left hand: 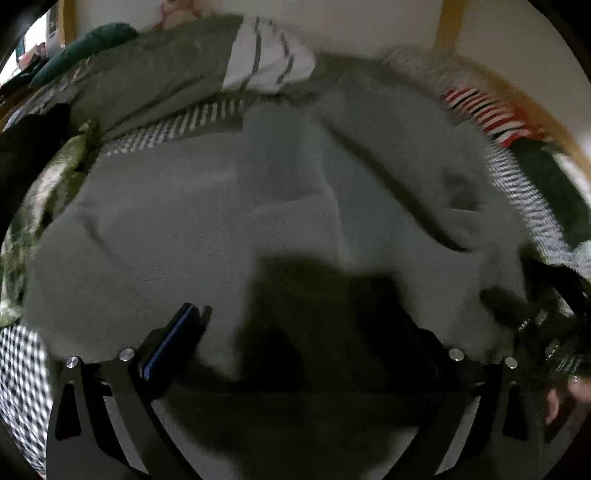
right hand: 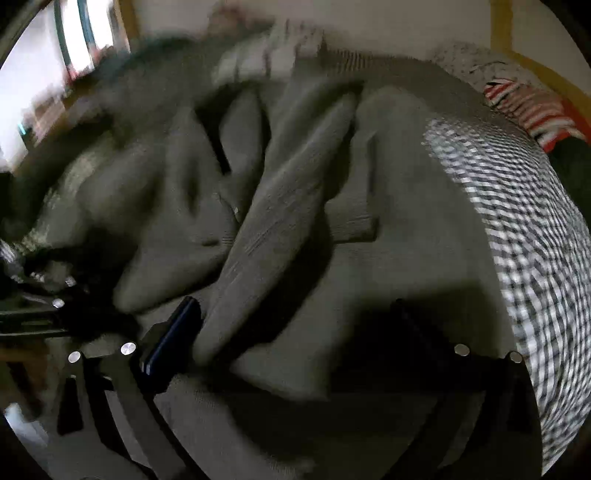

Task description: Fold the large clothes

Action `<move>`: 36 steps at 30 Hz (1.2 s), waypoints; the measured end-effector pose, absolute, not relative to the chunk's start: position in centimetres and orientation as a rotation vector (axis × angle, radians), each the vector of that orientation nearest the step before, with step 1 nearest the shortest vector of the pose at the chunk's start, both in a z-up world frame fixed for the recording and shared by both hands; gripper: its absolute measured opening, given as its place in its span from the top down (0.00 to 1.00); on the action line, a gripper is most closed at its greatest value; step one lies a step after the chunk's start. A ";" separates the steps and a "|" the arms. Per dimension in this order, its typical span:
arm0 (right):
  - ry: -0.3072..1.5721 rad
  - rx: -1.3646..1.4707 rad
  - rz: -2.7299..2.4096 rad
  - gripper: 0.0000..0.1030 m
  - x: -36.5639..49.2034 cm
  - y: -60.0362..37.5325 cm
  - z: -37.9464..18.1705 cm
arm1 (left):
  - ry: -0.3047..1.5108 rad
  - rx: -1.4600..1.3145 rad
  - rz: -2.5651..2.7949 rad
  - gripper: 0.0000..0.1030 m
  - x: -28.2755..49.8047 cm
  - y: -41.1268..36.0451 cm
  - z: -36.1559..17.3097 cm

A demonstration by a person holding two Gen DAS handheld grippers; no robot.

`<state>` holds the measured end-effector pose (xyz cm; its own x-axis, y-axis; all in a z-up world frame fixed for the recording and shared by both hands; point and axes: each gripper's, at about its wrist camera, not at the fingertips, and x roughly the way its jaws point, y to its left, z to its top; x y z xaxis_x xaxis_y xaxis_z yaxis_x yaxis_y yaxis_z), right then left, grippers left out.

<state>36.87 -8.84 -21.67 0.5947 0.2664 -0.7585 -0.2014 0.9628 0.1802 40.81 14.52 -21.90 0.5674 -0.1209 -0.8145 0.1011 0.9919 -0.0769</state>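
Note:
A large grey knit garment [left hand: 207, 221] lies spread on a bed; in the right wrist view it [right hand: 388, 258] is bunched into thick folds. My left gripper [left hand: 295, 325] hovers low over its near part with fingers wide apart and nothing between them; its blue-edged left finger [left hand: 173, 336] shows, the right one is lost in shadow. My right gripper [right hand: 295, 325] is also open, with a fold of the garment [right hand: 258, 258] lying between its fingers, not clamped. The right gripper shows at the right edge of the left wrist view [left hand: 546, 325].
A black-and-white checked bedcover [right hand: 517, 221] lies under the garment. A red-and-white striped cloth [left hand: 487, 114], a grey-and-white striped garment [left hand: 258, 62] and dark green clothes [left hand: 81, 48] lie at the back. A green patterned cloth [left hand: 48, 192] lies on the left. A yellow bed frame [left hand: 448, 26] stands behind.

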 end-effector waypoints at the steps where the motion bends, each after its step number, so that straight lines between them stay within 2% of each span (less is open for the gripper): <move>1: 0.847 0.100 0.271 0.02 35.3 -10.1 -20.7 | 0.918 -0.028 -0.144 0.05 39.2 14.9 -20.9; 3: 0.821 0.083 0.250 0.02 32.6 -12.6 -19.9 | 0.829 -0.007 -0.153 0.05 35.0 16.6 -19.7; 7: 0.855 0.025 0.172 0.02 28.4 -17.7 -20.7 | 0.798 0.028 -0.115 0.05 29.5 20.0 -20.2; 12: 0.962 0.107 0.099 0.02 25.2 -22.2 -24.3 | 0.873 0.016 -0.115 0.05 24.8 23.3 -23.6; 17: 1.039 0.196 0.164 0.02 22.3 -22.7 -28.6 | 0.955 -0.046 -0.075 0.05 21.1 24.3 -26.9; 20: 1.047 0.198 0.213 0.02 21.1 -21.9 -31.4 | 0.959 -0.108 -0.090 0.05 19.8 24.4 -28.7; 25: 0.992 0.169 0.209 0.02 20.0 -21.5 -32.6 | 0.972 -0.137 -0.085 0.05 19.0 24.8 -31.3; 29: 1.086 0.159 0.196 0.02 17.3 -22.5 -34.0 | 1.011 -0.204 -0.096 0.05 17.9 25.3 -33.2; 33: 1.099 0.269 0.233 0.02 14.7 -24.6 -37.3 | 0.969 -0.148 -0.096 0.05 17.3 24.2 -33.7; 36: 0.970 0.470 0.312 0.02 14.6 -25.9 -37.2 | 0.957 -0.186 -0.139 0.06 17.3 24.3 -33.6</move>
<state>14.58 -25.95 -37.19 0.5327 0.4559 -0.7130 -0.0454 0.8567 0.5139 17.29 24.26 -33.62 0.5693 -0.1995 -0.7976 0.0353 0.9752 -0.2187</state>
